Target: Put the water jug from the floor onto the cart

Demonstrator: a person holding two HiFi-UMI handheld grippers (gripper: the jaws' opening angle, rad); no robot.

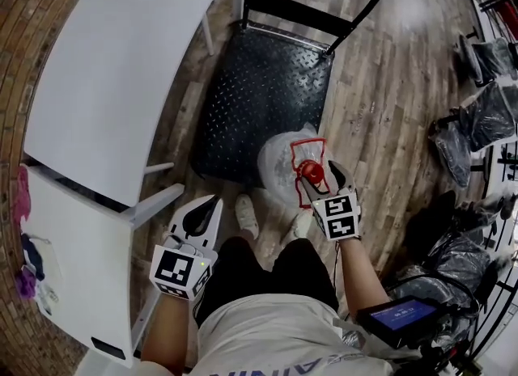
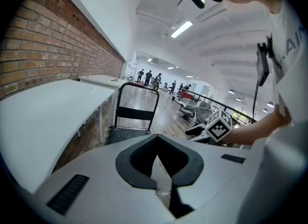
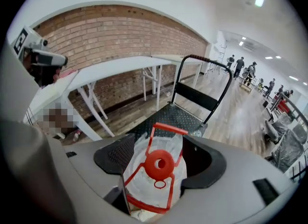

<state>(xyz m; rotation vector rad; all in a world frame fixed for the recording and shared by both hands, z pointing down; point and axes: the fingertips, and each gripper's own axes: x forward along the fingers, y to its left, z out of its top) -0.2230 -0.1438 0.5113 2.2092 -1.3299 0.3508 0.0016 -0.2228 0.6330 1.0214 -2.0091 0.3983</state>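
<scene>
The right gripper (image 1: 317,183), jaws spread wide, straddles the red handle (image 3: 166,130) of the clear plastic jug (image 1: 279,160). The jug stands on the wood floor (image 1: 388,83) at the near edge of the black checker-plate cart (image 1: 259,91). The left gripper (image 1: 202,217) hangs clenched, empty.

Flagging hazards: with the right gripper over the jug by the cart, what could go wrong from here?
The right gripper straddles only the red handle of the water jug. Lifted there alone, the jug may swing or slip, and the left gripper hangs aside, shut.
The jug stands right beside the near edge of the cart, close to the person's shoe. A low lift could catch the deck or drop onto the foot.
</scene>
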